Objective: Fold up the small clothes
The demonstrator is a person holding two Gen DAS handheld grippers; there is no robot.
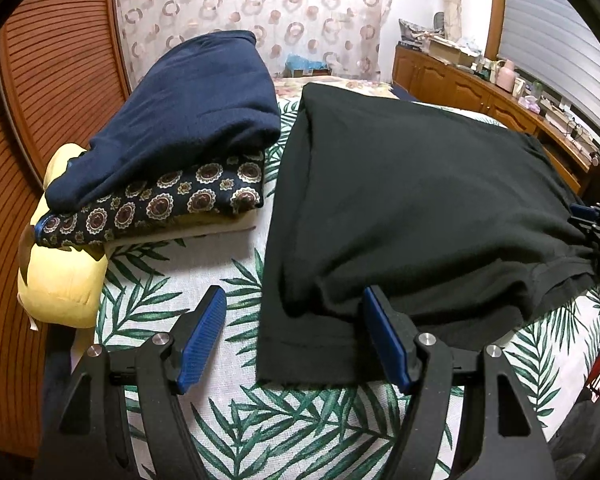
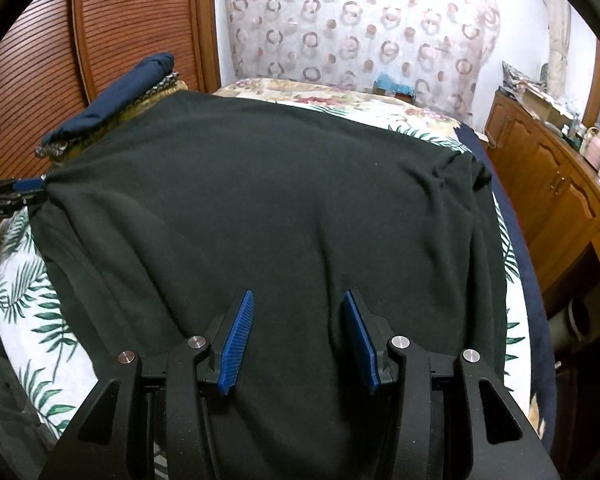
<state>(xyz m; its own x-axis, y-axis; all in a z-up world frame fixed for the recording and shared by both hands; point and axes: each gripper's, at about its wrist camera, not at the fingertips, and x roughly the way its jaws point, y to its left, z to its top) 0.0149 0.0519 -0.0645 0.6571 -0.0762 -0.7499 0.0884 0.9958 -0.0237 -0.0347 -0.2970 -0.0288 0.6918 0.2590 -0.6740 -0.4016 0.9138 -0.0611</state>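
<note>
A black garment [image 1: 400, 200] lies folded and spread on the palm-leaf bed cover [image 1: 204, 264]. My left gripper [image 1: 294, 320] stands open at its near left corner. The garment's left edge lies between the fingers, and the pads do not press on it. My right gripper [image 2: 298, 320] is open just above the near edge of the black garment [image 2: 280, 200], with cloth under and between its blue pads [image 2: 238, 344] but not pinched. The right gripper [image 1: 592, 224] also shows at the garment's right edge in the left wrist view. The left gripper [image 2: 16, 190] shows at its left edge in the right wrist view.
A stack of folded clothes sits at the back left: a navy piece [image 1: 188, 120] on a patterned one [image 1: 160, 200]. A yellow pillow [image 1: 60, 280] lies beside it. A slatted wooden wall [image 1: 40, 80] runs along the left and a cluttered wooden dresser [image 2: 548, 184] along the right.
</note>
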